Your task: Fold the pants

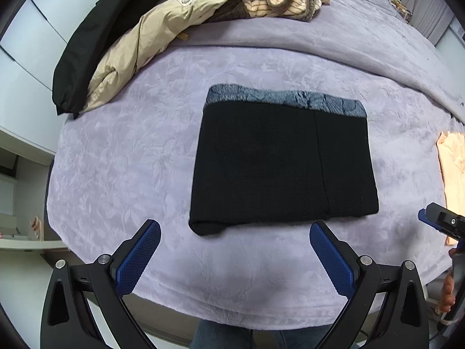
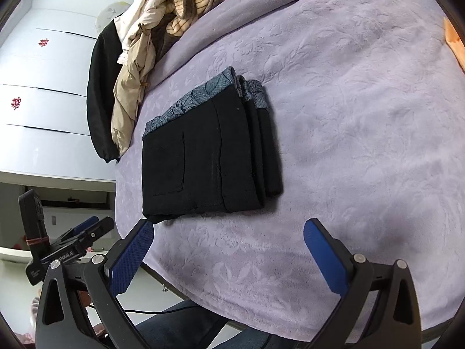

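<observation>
Now the black pants [image 1: 283,165] lie folded into a compact rectangle on the lavender embossed blanket [image 1: 122,157] that covers the bed, near its front edge. In the left wrist view the bundle's long axis runs side to side, with the blue-grey patterned waistband [image 1: 286,100] along the far edge and a rounded fold along the near edge. In the right wrist view the stacked layers show at the bundle's right side, and a patch pocket [image 2: 168,165] faces up.

The left gripper [image 1: 234,238] hovers just short of the near edge, its blue-padded fingers [image 1: 136,261] spread wide and holding nothing. The right gripper [image 2: 228,242] is likewise spread wide and empty, near the bundle's near corner without touching it.

Well behind the pants, a heap of clothes sits on the bed: a beige padded jacket [image 1: 133,55], a black garment [image 1: 84,58] and a cream striped knit [image 1: 287,0]. A peach cloth [image 1: 453,171] lies at the right edge.
</observation>
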`<action>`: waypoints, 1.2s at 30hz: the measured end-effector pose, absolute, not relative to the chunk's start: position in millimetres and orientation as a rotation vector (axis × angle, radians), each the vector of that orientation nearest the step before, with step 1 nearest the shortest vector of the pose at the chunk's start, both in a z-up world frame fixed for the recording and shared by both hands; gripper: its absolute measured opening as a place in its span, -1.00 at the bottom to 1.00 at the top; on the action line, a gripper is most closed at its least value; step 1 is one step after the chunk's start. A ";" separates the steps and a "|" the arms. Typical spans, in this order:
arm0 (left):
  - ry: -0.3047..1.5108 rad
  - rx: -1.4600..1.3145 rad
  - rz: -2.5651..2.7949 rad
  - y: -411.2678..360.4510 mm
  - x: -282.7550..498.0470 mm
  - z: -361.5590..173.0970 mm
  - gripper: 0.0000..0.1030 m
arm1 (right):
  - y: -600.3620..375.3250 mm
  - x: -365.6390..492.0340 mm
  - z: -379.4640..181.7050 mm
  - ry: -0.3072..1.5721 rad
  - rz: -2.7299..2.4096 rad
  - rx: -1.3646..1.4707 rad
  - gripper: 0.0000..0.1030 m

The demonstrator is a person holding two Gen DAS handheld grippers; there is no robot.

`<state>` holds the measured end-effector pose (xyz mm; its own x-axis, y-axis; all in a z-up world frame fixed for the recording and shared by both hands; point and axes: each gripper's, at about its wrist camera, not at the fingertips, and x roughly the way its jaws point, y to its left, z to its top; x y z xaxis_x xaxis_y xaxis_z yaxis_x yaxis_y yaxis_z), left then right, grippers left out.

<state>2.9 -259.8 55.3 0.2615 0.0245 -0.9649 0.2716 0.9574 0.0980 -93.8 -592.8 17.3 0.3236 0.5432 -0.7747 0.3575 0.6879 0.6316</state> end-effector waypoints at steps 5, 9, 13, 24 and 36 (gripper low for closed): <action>1.297 0.288 -0.119 -255.1 25.2 49.8 1.00 | -611.5 -84.8 18.0 1.273 0.109 0.873 1.00; 1.306 0.279 -0.091 -253.9 30.6 44.2 1.00 | -625.5 -85.0 15.8 1.290 0.080 0.885 1.00; 1.305 0.270 -0.106 -257.5 32.5 43.2 1.00 | -631.4 -82.8 15.2 1.308 0.072 0.873 1.00; 1.322 0.253 -0.115 -258.3 49.9 20.2 1.00 | -630.9 -67.0 22.4 1.343 0.072 0.791 1.00; 1.334 0.201 -0.122 -245.9 77.2 -4.3 1.00 | -622.4 -44.6 4.1 1.392 0.126 0.744 1.00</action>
